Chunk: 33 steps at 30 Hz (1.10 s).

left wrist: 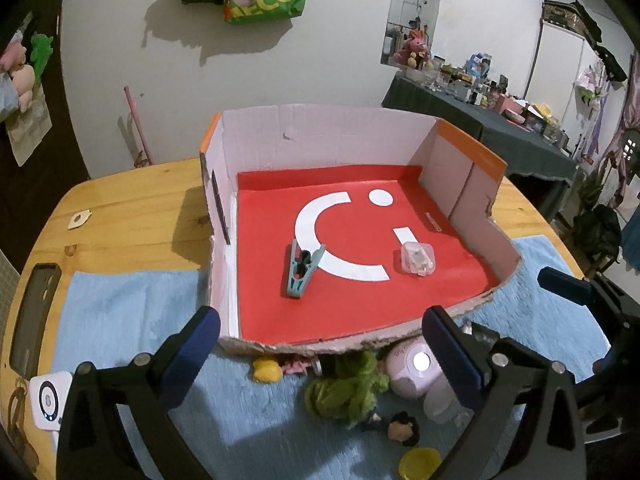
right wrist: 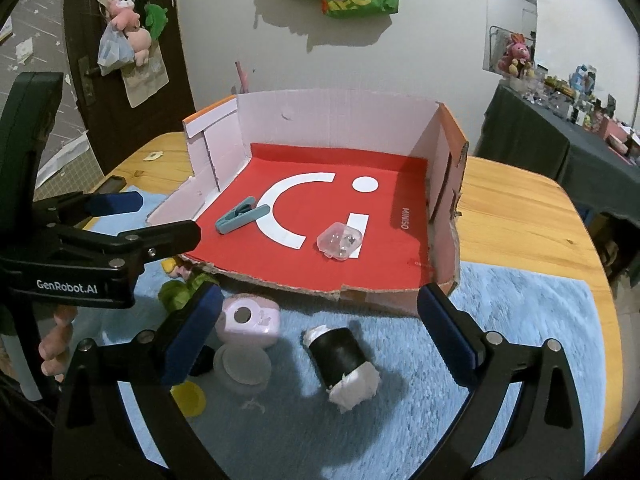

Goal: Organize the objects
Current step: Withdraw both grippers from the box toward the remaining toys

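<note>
Both grippers hang over the blue mat point(right wrist: 500, 340) with fingers spread wide and nothing between them — the left gripper point(left wrist: 320, 344) above a green toy point(left wrist: 352, 388), the right gripper point(right wrist: 320, 320) above a black roll point(right wrist: 340, 360). In the cardboard box point(left wrist: 320, 136), a teal clip point(left wrist: 303, 270) and a clear case point(left wrist: 418, 258) lie apart on the red floor.

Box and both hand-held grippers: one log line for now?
box: holds teal clip, clear case | left hand-held gripper: open, empty | right hand-held gripper: open, empty, black roll between fingers

Low torn box front point(right wrist: 320, 286), toys point(left wrist: 348, 388) crowding before it, tall side walls point(right wrist: 444, 184)
</note>
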{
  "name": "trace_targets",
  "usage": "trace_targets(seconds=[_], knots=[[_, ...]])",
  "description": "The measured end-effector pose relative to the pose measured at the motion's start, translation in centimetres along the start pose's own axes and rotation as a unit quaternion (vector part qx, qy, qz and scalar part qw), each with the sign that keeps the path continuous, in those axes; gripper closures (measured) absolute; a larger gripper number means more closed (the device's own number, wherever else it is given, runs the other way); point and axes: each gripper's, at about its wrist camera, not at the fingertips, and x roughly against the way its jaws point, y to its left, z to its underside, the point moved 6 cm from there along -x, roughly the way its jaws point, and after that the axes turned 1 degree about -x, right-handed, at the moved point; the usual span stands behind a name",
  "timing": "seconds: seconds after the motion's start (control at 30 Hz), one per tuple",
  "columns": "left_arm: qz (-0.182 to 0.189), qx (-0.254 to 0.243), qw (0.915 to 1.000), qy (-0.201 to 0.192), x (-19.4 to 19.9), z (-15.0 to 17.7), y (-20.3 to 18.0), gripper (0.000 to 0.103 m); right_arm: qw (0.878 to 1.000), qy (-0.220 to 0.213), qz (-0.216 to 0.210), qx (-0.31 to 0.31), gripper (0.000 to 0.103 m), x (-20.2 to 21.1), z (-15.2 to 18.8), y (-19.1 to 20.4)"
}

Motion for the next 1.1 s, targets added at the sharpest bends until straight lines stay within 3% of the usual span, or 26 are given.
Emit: trace_targets(seconds=[1.1], knots=[[0.015,-0.008,0.9995,0.027,2.1,5.4,-1.2,0.000,1.000,0.011,0.006,-0.006,0.003,2.7,4.4,0.5]])
